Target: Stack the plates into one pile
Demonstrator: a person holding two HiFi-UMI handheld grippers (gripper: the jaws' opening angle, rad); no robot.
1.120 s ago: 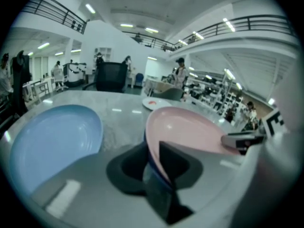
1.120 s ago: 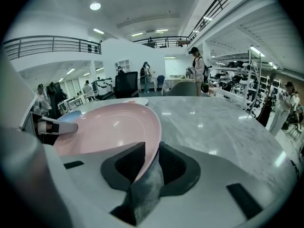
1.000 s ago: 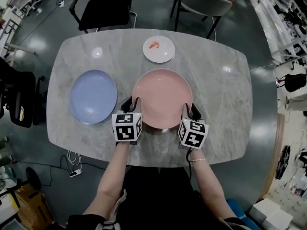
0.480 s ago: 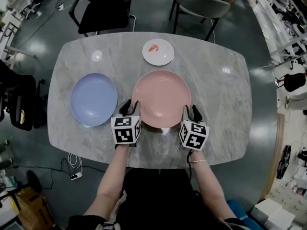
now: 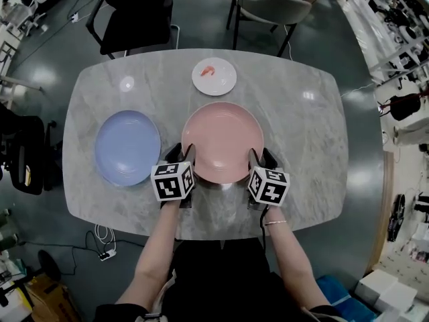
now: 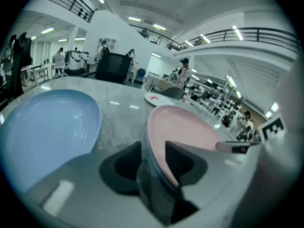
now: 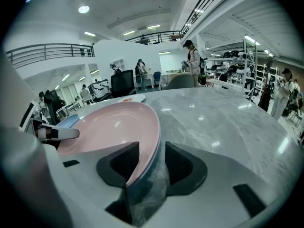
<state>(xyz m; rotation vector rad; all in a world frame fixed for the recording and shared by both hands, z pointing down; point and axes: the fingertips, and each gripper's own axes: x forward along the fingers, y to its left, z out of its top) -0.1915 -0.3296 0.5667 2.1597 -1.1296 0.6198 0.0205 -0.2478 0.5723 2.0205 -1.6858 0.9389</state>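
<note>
The pink plate point(image 5: 222, 141) lies in the middle of the marble table point(image 5: 301, 133). A blue plate point(image 5: 127, 147) sits to its left and a small white plate point(image 5: 214, 76) with a red mark lies behind it. My left gripper point(image 5: 181, 154) straddles the pink plate's near-left rim and my right gripper point(image 5: 261, 158) its near-right rim. In the left gripper view the pink plate's rim point(image 6: 156, 146) passes between the jaws of the left gripper point(image 6: 153, 163) with gaps on both sides. It is the same at the right gripper point(image 7: 151, 163) with the pink plate point(image 7: 109, 127). Both pairs of jaws are opening.
A black chair point(image 5: 137, 12) and a grey chair point(image 5: 271, 9) stand at the table's far side. The table's near edge runs just below the gripper cubes. Cables lie on the floor at the left point(image 5: 102, 237).
Both grippers stay at the pink plate's near rim and their jaws have spread apart. The head view has shifted a little; the plates keep their places on the table.
</note>
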